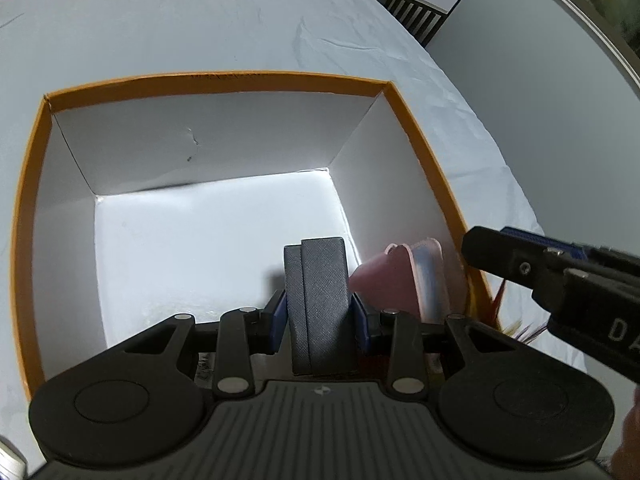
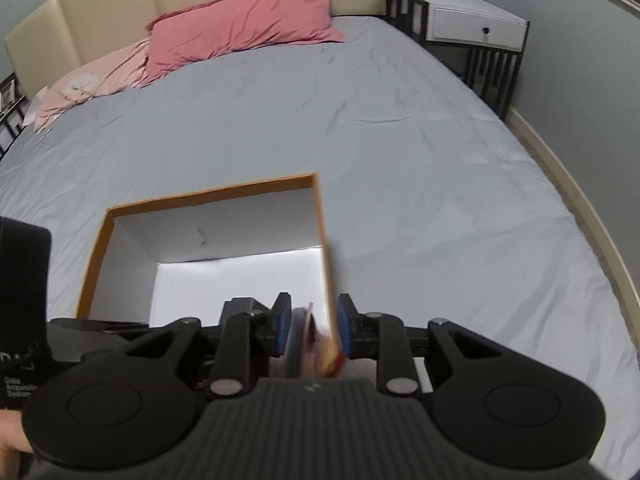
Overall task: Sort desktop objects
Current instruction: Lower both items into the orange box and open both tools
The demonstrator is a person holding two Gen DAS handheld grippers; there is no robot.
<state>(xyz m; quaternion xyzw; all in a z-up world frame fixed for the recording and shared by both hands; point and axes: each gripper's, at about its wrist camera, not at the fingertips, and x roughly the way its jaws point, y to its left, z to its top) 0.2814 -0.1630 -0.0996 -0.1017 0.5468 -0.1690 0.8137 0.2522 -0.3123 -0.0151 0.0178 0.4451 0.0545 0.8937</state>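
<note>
Orange-rimmed cardboard box (image 1: 224,80) with a white interior sits open on the grey bedsheet (image 2: 400,160), serving as the collection container for the sort. The left hand-held gripper (image 1: 320,316) is clamped on a dark grey textured case (image 1: 318,300), its blue pads (image 1: 280,312) pressing the two broad faces so the case stands on edge above the box floor near the right wall; this orientation appears chosen so the case can be lowered into the remaining floor space without tipping. A pink and translucent soft item (image 1: 404,280) leans against the right inner wall of the box, just beside the case. The right hand-held gripper (image 2: 312,328) hovers at the box's right wall with its jaws set narrowly apart, straddling the orange rim; something pinkish and a yellow-red object (image 2: 332,356) show between the pads, but motion blur prevents telling whether they are gripped. In the left wrist view, this gripper enters from the right, above the box edge. A pink pillow (image 2: 240,28) and white nightstand (image 2: 476,20) lie well apart from the work area. Judged from this, placement of the case is under way.
</note>
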